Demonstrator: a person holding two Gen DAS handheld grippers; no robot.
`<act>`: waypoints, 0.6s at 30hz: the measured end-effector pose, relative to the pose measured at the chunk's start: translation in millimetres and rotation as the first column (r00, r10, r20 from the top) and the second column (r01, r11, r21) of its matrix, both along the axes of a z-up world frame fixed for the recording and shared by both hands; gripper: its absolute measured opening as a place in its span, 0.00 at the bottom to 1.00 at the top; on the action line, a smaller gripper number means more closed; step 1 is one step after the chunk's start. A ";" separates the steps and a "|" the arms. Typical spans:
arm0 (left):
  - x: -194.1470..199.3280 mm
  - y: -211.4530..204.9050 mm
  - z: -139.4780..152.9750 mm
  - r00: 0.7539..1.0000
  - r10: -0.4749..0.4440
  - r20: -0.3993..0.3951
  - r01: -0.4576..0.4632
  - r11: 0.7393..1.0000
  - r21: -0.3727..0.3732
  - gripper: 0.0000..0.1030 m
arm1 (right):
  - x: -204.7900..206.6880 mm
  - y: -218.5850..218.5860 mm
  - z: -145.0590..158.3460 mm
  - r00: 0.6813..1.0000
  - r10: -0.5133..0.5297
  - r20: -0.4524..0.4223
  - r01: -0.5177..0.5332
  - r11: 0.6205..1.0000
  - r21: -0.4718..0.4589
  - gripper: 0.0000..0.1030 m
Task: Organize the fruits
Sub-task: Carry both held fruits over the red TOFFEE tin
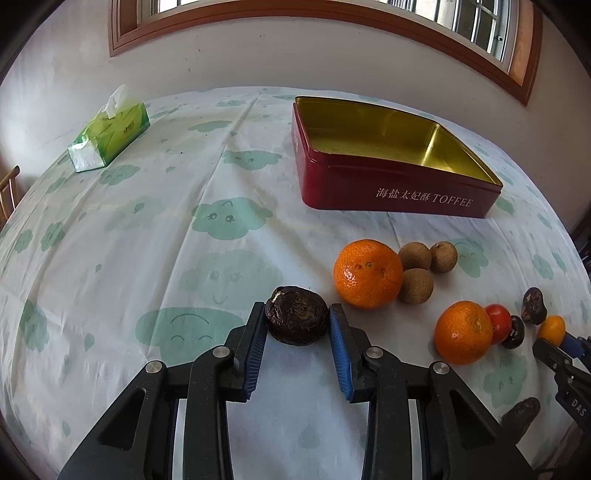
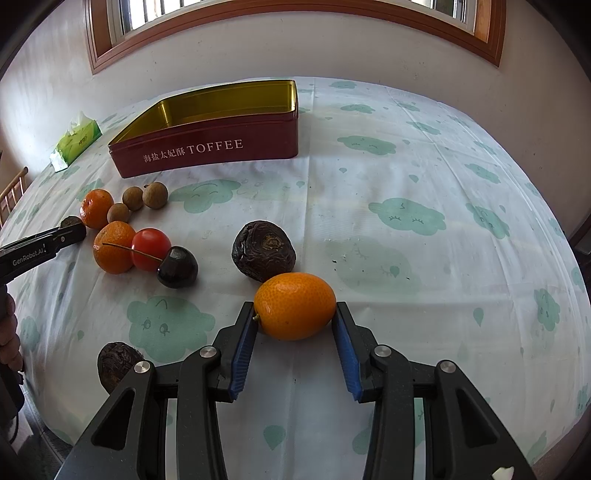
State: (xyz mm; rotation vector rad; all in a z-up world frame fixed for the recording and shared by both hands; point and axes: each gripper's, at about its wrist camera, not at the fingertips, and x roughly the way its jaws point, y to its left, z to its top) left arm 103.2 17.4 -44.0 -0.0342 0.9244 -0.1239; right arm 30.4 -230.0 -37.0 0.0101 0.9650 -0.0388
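Observation:
My left gripper (image 1: 297,319) is shut on a dark brown water chestnut (image 1: 297,315), its pads touching both sides. My right gripper (image 2: 295,314) is shut on a small orange kumquat (image 2: 294,305); it also shows in the left wrist view (image 1: 551,329). An empty red toffee tin (image 1: 391,184) with a gold inside stands at the back, also in the right wrist view (image 2: 207,147). On the cloth lie two tangerines (image 1: 367,273) (image 1: 463,332), three longans (image 1: 415,255), a cherry tomato (image 2: 150,249), a dark cherry (image 2: 177,267) and more water chestnuts (image 2: 263,250) (image 2: 117,363).
A green tissue box (image 1: 109,134) sits at the back left of the table. The table is covered with a white cloth with green cloud prints (image 2: 406,218). A wall and a window frame (image 1: 332,11) lie behind it. A chair back (image 1: 7,192) shows at far left.

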 end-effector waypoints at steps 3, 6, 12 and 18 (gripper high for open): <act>-2.2 0.4 0.1 1.000 0.000 -0.001 0.000 1.000 -0.001 0.33 | 0.6 0.0 0.3 1.000 0.000 -0.001 0.000 1.000 0.001 0.38; -6.3 -0.1 0.7 1.000 -0.005 -0.002 0.005 1.000 -0.003 0.33 | 0.3 -0.1 0.5 1.000 0.000 0.000 0.000 1.000 0.001 0.38; -14.3 -3.1 3.7 1.000 -0.016 0.004 0.016 1.000 0.002 0.33 | 0.8 0.1 -0.1 1.000 0.003 -0.004 -0.003 1.000 0.004 0.37; -20.1 -4.7 7.3 1.000 -0.029 0.005 0.028 1.000 0.008 0.33 | -0.2 -0.9 0.8 1.000 0.006 -0.010 -0.005 1.000 0.007 0.37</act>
